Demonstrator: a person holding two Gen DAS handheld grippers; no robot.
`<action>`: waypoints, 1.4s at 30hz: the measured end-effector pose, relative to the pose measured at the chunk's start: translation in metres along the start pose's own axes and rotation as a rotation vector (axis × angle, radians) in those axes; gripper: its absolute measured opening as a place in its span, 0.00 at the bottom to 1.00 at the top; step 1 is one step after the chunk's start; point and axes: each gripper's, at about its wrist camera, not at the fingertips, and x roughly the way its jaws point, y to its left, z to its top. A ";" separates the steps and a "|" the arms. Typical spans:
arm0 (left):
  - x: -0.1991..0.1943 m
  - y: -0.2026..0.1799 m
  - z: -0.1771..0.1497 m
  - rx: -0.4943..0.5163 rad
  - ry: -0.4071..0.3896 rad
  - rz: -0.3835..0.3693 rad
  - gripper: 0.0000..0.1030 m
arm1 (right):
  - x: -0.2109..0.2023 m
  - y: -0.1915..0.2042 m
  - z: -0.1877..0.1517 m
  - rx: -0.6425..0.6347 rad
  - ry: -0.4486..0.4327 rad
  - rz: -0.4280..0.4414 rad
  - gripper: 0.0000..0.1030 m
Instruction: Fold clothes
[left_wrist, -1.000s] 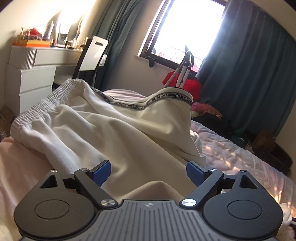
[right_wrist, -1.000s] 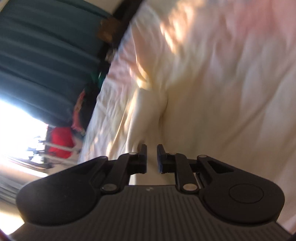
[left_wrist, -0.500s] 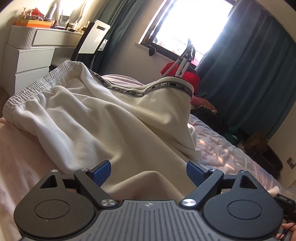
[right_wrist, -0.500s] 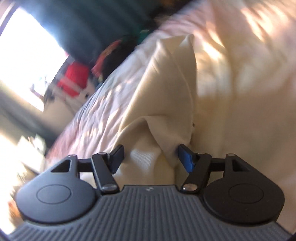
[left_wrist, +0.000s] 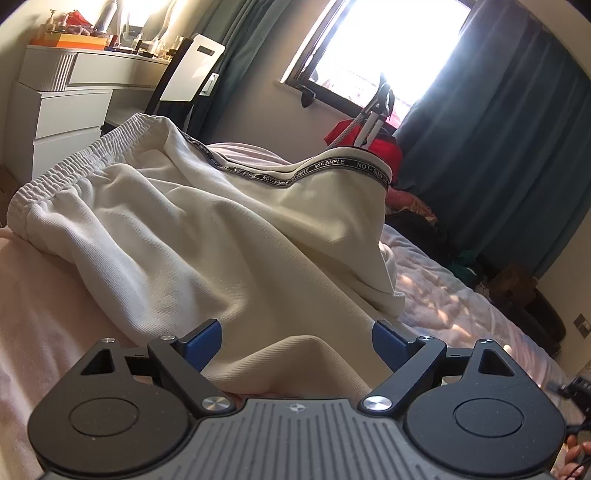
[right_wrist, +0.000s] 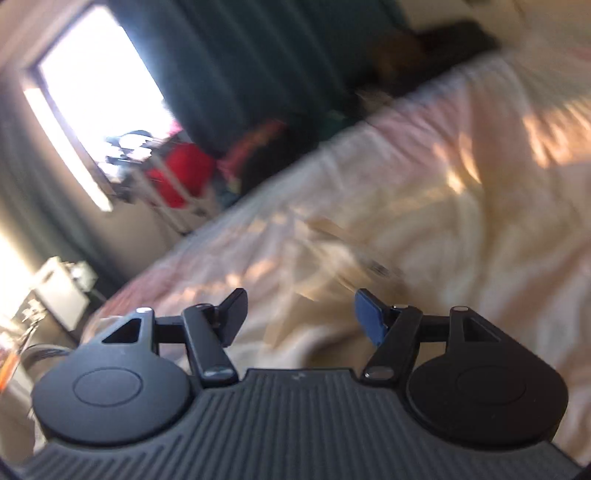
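A cream garment with an elastic waistband and a black band lettered NOT-SIMPLE lies heaped on the pink bed sheet. My left gripper stands wide open low over its near edge. A raised fold of the cloth sits between the blue pads, and neither pad presses on it. In the blurred right wrist view my right gripper is open above rumpled cream cloth on the bed, with nothing gripped.
A white dresser and a chair stand at the far left. Behind the bed are a bright window, dark teal curtains, a red item on a rack and dark clothes. A person's fingers show at the bottom right.
My right gripper has gone from nearly shut to open and left the cream cloth, rolling as it swung towards the window side. The left gripper has stayed open in place.
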 end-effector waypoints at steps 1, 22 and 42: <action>0.001 0.000 0.000 -0.001 0.004 0.002 0.88 | 0.005 -0.011 -0.001 0.053 0.041 -0.034 0.66; 0.022 0.001 -0.004 -0.062 0.052 -0.037 0.88 | 0.046 -0.025 0.014 0.092 -0.156 0.016 0.14; 0.015 -0.001 -0.007 -0.041 0.082 0.018 0.88 | -0.031 -0.152 0.004 0.773 -0.079 -0.177 0.54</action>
